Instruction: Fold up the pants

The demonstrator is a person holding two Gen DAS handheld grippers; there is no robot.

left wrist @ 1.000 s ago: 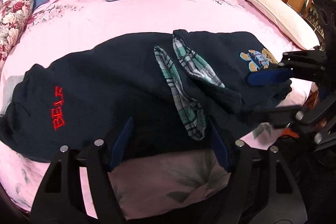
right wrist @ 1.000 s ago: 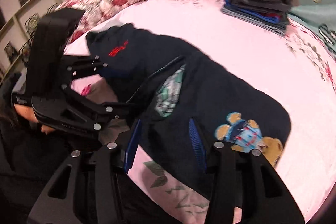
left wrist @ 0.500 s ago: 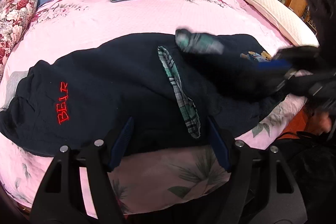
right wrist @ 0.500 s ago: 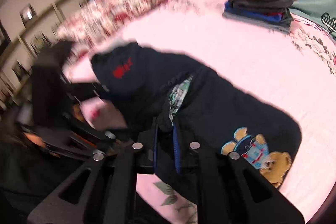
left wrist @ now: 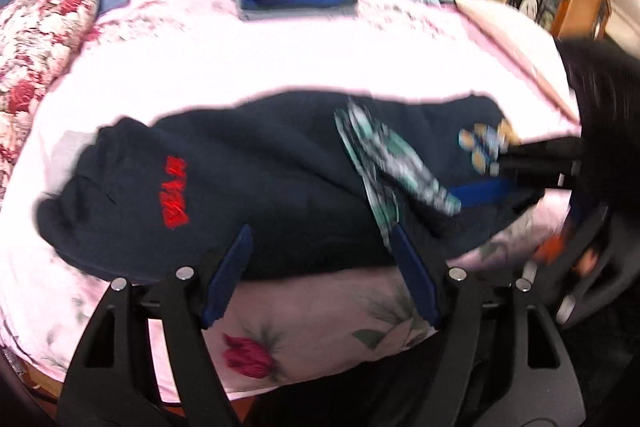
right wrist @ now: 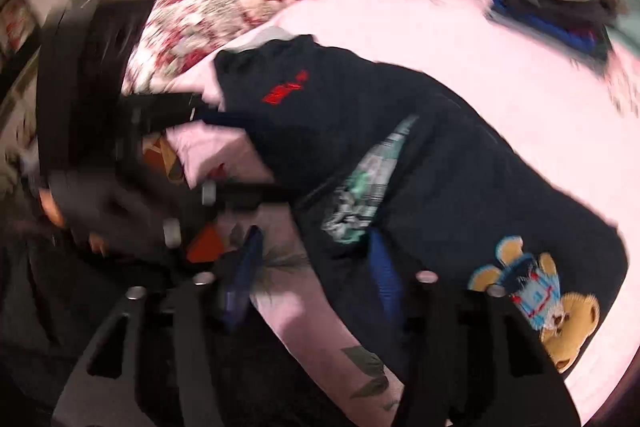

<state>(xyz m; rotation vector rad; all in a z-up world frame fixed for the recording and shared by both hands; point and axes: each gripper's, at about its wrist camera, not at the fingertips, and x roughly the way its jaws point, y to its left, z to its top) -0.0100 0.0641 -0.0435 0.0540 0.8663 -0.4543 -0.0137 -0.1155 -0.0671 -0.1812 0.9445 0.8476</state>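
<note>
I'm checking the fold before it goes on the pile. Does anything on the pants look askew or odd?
Yes. On the dark pants, plaid lining shows mid-garment, where an edge has flipped over near the bear patch. The near edge hangs over the bed's edge. Both the left gripper and right gripper are open.

My left-wrist view is bright and a bit overexposed: the pink bedspread (left wrist: 280, 67) glares nearly white across the middle, swallowing its pattern. The dark pants (left wrist: 248, 187) read as a flat, detail-poor mass. Motion blur smears the plaid lining (left wrist: 392, 163) and my right gripper (left wrist: 472, 195) (worst at the right edge). My right-wrist view is dimmer and blurred throughout. Fisheye bending curves both frames, with black corners.
</note>
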